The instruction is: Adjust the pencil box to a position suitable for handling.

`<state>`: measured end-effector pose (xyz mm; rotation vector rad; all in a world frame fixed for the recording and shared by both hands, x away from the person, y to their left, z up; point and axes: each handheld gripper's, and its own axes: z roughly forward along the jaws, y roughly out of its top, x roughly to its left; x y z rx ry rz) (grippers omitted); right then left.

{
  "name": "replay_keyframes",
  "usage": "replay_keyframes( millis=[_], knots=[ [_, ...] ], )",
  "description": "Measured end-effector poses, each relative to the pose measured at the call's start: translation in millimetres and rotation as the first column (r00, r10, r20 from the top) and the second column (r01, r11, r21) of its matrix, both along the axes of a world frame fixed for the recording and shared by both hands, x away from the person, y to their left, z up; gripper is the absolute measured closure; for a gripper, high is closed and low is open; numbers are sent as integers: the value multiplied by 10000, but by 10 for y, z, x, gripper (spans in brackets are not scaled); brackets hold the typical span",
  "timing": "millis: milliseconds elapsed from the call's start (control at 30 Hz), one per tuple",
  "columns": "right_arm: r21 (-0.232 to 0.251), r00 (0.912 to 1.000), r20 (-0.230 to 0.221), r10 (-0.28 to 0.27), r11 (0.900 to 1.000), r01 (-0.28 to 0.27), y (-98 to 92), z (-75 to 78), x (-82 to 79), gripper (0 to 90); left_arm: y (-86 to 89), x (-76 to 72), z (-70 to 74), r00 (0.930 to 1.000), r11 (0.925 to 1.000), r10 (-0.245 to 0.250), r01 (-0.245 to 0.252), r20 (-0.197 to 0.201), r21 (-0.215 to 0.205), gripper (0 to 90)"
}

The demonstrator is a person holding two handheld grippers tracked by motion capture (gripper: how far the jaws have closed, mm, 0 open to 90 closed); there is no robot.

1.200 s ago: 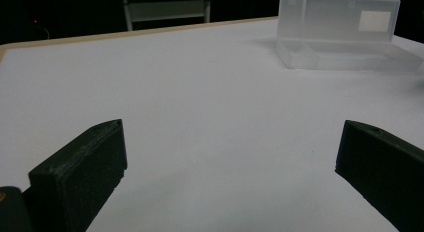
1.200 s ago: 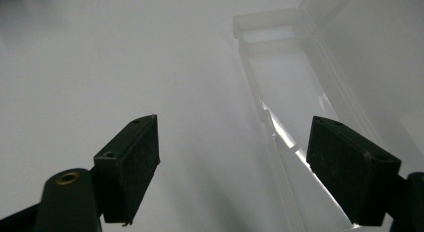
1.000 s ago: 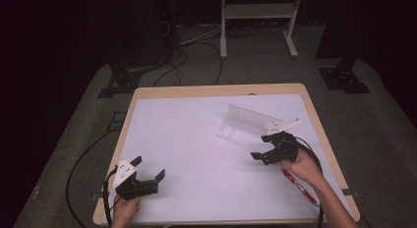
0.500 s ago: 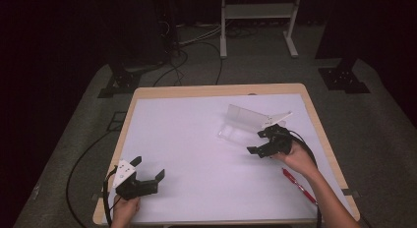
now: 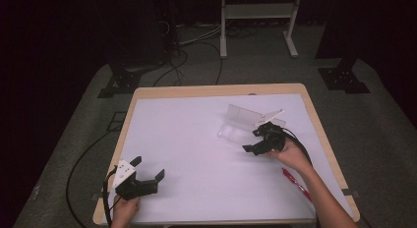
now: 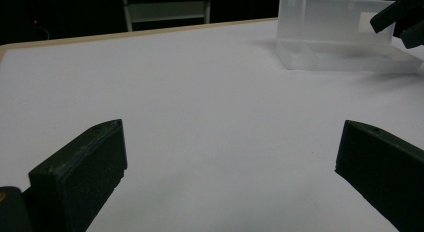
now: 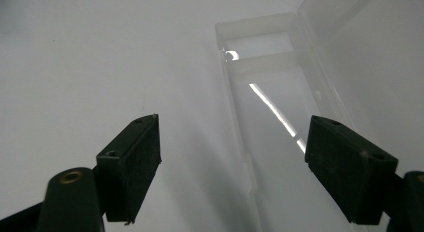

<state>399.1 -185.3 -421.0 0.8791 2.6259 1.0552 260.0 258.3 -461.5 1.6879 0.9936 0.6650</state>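
Note:
A clear plastic box (image 5: 235, 131) lies on the right half of the white table, its lid (image 5: 244, 116) standing open at the far side. My right gripper (image 5: 253, 139) hovers open at the box's near right end, jaws wide apart. In the right gripper view the box's empty tray (image 7: 280, 117) runs up between the open jaws of the right gripper (image 7: 235, 142), the lid (image 7: 360, 57) to the right. My left gripper (image 5: 148, 168) rests open near the front left corner; the left gripper (image 6: 232, 137) holds nothing there, with the box (image 6: 340, 37) far off.
A red pen (image 5: 296, 185) lies on the table near the front right edge, beside the person's right forearm. The white table top (image 5: 187, 134) has a wooden rim. Cables and stand feet lie on the dark floor beyond.
My right gripper has moved left and a little farther away, from near the pen up to the box's end. The left gripper has stayed put.

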Motion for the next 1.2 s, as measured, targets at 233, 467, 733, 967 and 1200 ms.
replay_keyframes(
  millis=[233, 467, 733, 967, 1200],
  knots=[
    [-153, 9997, 14, 259, 9995, -259, 50, -44, 38, 222, -2, 1, -1, 10000, 10000, 16, -16, 1, -42, 0],
    [-327, 9998, -72, 188, 9993, -190, 51, -124, 109, 275, 2, 1, 0, 10000, 10000, 1, -1, -6, -10, 0],
    [-686, 9994, -21, 338, 9971, -339, 89, -198, 138, 429, 1, 3, -1, 10000, 10000, 3, -3, -9, -20, 0],
    [-952, 9997, -95, 228, 9952, -236, 110, -271, 177, 533, 4, 2, 0, 10000, 10000, 14, -14, -36, -42, 0],
    [-993, 9995, -123, 276, 9946, -287, 126, -298, 181, 666, 3, 2, 0, 10000, 10000, 22, -22, -39, -37, 0]
  ],
)
